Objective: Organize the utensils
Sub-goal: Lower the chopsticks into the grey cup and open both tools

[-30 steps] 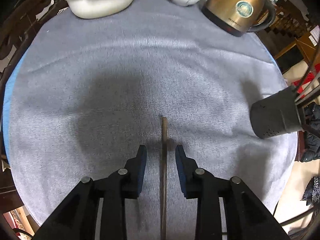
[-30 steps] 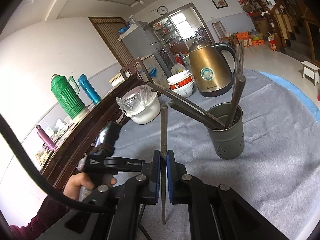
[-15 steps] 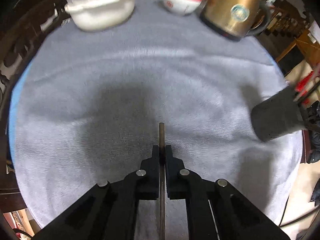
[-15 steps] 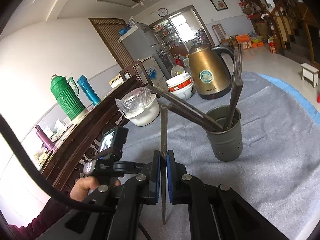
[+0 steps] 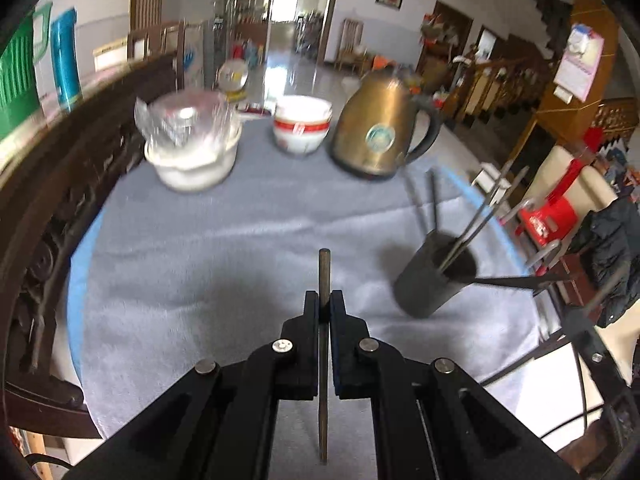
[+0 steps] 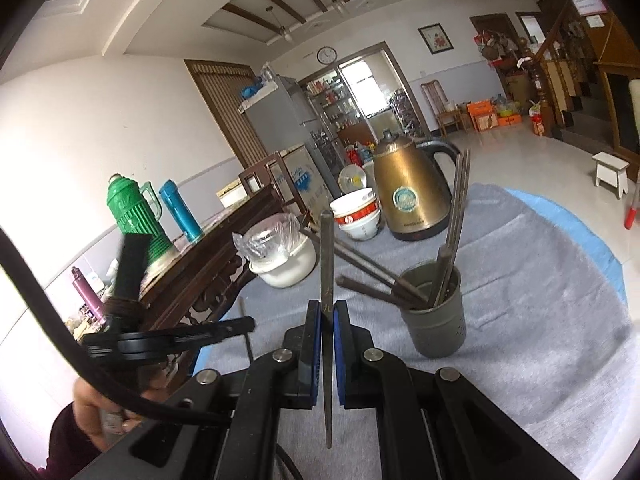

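A: Item one, chopstick [image 5: 324,276], dark, long and thin. Location: bottom centre of the left wrist view, clamped in the left gripper [image 5: 324,300], jaws closed tight on the shaft, blunt end poking out ahead, lifted clear of the grey cloth [image 5: 224,248].

B: Item two?

A: Second chopstick [image 6: 327,264], bottom centre of the right wrist view, pinched the same way by the right gripper [image 6: 327,312].

B: Handling notes?

A: Probably light, stiff and smooth. A round, thin shaft may well twist or slip between flat pads. Best held near mid-length, as now, so neither end droops.

B: Destination?

A: Likely the grey holder [image 5: 436,276], right of centre in the left view, standing on the cloth with several chopsticks leaning out. It looks light and top-heavy; a sideways knock could tip it.
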The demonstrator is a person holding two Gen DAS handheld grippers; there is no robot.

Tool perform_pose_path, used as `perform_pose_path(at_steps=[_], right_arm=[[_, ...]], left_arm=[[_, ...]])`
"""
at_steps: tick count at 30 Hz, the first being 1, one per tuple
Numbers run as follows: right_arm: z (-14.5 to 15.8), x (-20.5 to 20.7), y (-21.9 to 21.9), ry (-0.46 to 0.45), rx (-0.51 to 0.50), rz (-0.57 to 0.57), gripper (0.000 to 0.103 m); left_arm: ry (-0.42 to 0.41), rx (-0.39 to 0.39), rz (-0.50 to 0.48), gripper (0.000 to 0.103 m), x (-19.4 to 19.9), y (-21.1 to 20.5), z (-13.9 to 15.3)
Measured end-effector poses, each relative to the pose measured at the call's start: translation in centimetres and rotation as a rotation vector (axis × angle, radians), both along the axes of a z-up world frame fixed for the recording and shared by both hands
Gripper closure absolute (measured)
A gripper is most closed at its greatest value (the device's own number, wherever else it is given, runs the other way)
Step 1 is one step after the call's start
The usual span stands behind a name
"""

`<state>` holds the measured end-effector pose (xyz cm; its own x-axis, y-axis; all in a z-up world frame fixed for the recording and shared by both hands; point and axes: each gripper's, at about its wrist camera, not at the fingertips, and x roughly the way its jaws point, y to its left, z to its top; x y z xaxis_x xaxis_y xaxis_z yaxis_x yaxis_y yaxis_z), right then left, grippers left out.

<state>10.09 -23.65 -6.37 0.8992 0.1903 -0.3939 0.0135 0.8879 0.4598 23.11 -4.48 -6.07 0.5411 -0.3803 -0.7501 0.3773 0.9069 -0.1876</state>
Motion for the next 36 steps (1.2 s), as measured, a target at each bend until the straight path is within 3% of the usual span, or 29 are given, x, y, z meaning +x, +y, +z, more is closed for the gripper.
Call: perform_pose_path(at_steps=[9,20,30,36], right_arm=[[4.3,-0.9,-2.6,-0.097,0.006,-0.053,0.097],[9.4,0.0,-5.2,-0.183,-0.039,-0.115,0.097],[11.5,1.8,-8.2,-0.212,-0.017,-0.188,0.097],[12.1,2.8,-10.0,-0.221,-0.027,-0.241,0.097]], left_arm=[[-0.116,-0.063,-0.021,0.098,-1.2,-0.5,5.9],[-0.205,-0.084,-0.047,0.098,-0.2,-3.1,11.0],[-0.269,-0.111,-0.067,0.098,1.2,-6.3,15.2],[-0.273,-0.141,-0.077,0.098,2.4,-8.6,15.8]])
